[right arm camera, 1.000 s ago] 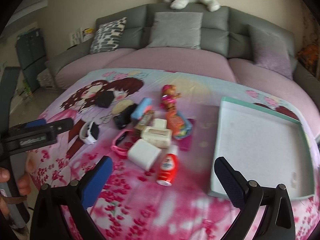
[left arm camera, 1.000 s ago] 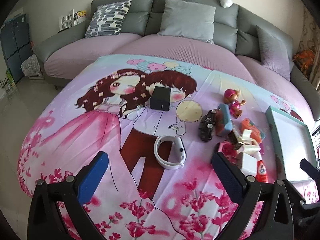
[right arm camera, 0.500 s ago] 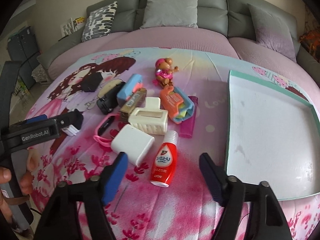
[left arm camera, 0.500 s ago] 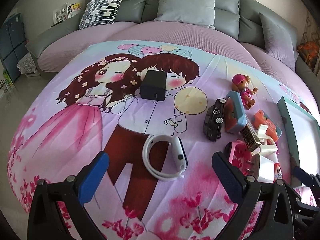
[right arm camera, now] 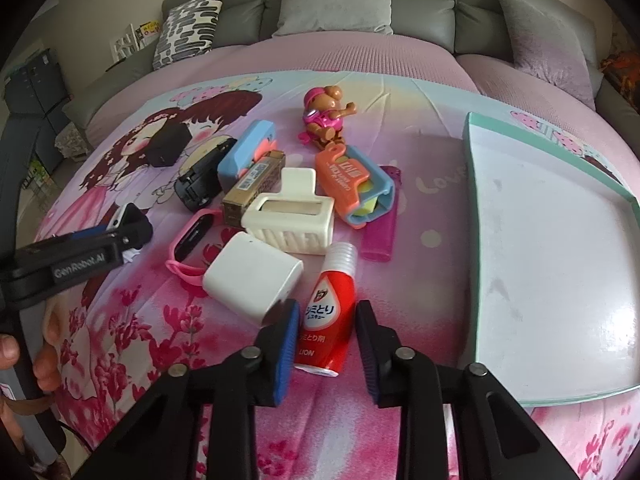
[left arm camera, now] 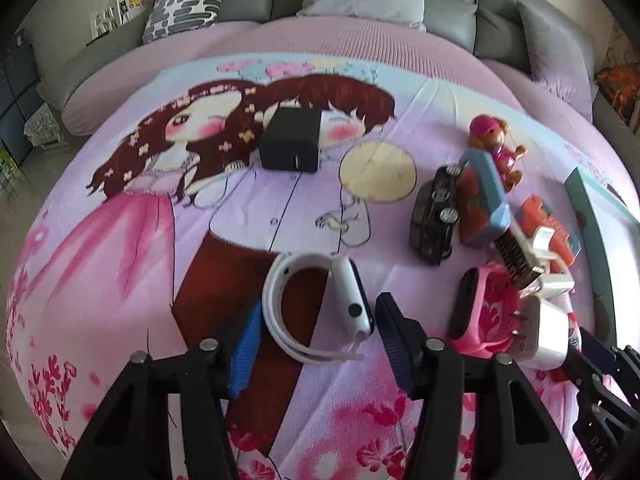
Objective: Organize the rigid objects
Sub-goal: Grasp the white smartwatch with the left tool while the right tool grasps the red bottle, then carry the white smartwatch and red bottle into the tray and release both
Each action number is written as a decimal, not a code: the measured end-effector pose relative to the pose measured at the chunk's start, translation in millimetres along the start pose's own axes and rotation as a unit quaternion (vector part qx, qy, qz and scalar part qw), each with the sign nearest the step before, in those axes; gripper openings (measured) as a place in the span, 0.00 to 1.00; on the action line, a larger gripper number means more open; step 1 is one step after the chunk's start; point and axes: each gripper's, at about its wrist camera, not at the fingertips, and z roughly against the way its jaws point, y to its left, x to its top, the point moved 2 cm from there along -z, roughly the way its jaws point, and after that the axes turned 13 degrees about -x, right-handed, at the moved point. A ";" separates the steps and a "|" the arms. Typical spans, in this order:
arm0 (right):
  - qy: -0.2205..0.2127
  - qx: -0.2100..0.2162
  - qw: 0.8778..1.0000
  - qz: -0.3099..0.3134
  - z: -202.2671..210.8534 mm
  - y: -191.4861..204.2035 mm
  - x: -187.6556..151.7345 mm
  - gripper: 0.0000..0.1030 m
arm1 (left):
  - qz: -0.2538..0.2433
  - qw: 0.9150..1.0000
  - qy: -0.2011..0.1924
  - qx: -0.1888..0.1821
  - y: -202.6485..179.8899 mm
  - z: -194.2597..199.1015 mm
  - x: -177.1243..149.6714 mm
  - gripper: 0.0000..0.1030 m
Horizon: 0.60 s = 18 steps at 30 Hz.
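Observation:
A white smartwatch (left arm camera: 320,304) lies on the cartoon-print cloth. My left gripper (left arm camera: 314,336) is down around it, one finger on each side, with small gaps still showing. A red stain-remover bottle (right arm camera: 330,312) lies with its base toward me. My right gripper (right arm camera: 328,340) straddles its lower half, jaws partly closed and close to its sides. The left gripper (right arm camera: 120,232) also shows in the right wrist view. A teal-rimmed white tray (right arm camera: 468,184) lies empty at the right.
A pile of objects sits between the grippers: white charger (right arm camera: 252,276), pink band (right arm camera: 192,236), cream holder (right arm camera: 292,220), black toy car (left arm camera: 434,216), blue case (left arm camera: 480,200), orange case (right arm camera: 344,176), purple lighter (right arm camera: 378,220), dog figure (right arm camera: 324,114). A black box (left arm camera: 290,144) lies farther back.
Both grippers moved forward and down and narrowed. The left now brackets the smartwatch, and the right now brackets the red bottle.

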 end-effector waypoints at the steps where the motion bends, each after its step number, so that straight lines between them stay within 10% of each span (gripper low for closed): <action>1: 0.000 0.000 1.000 -0.001 -1.0 0.0 0.4 0.29 | -0.002 1.000 -0.001 0.003 -0.2 -0.2 -0.5 0.52; 18: -0.002 0.026 0.999 -0.038 0.4 -9.5 2.8 0.26 | 0.003 0.999 -0.009 0.036 -9.4 5.6 -2.3 0.51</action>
